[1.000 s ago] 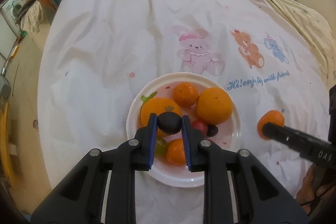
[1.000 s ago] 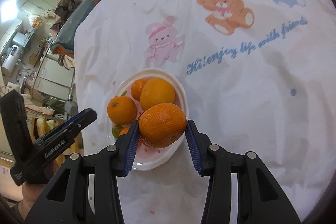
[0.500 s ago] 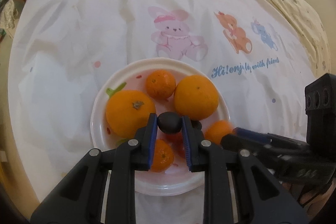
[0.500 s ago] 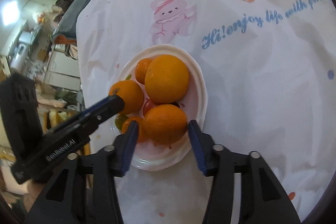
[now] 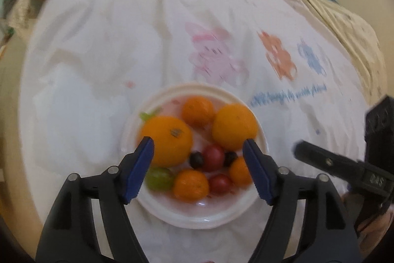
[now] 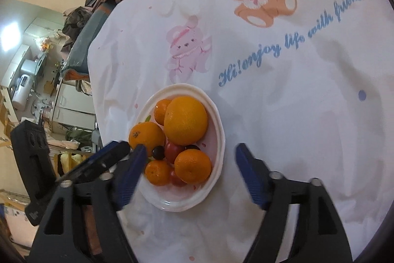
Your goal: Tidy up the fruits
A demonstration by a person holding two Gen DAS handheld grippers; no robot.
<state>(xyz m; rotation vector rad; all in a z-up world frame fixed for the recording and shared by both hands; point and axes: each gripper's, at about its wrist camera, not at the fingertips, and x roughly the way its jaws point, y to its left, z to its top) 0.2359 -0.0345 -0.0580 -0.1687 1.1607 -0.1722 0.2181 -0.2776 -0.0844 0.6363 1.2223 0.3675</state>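
Note:
A white plate (image 5: pixel 197 218) (image 6: pixel 218 125) on the printed cloth holds several oranges, red cherry tomatoes, dark grapes and a green grape (image 5: pixel 158 178). My left gripper (image 5: pixel 198 147) hangs over the plate's near half, its jaws opening, nothing pressed between them; the dark grape (image 5: pixel 196 159) lies loose on the plate beside the big orange (image 5: pixel 166 137). My right gripper (image 6: pixel 189 154) stands above the plate's near edge, its jaws opening. The mandarin (image 6: pixel 193 166) rests on the plate between its pads, free of both. The left view is blurred.
The white cloth (image 6: pixel 295 95) with bear and rabbit prints and blue lettering covers the table. The right gripper's body (image 5: pixel 344 169) crosses the left view's right side. The left gripper's finger (image 6: pixel 96 164) lies close to my right gripper's left finger. Room clutter lies beyond the table's left edge.
Both grippers have opened. The left let go of the dark grape and the right let go of the mandarin; both now lie on the plate.

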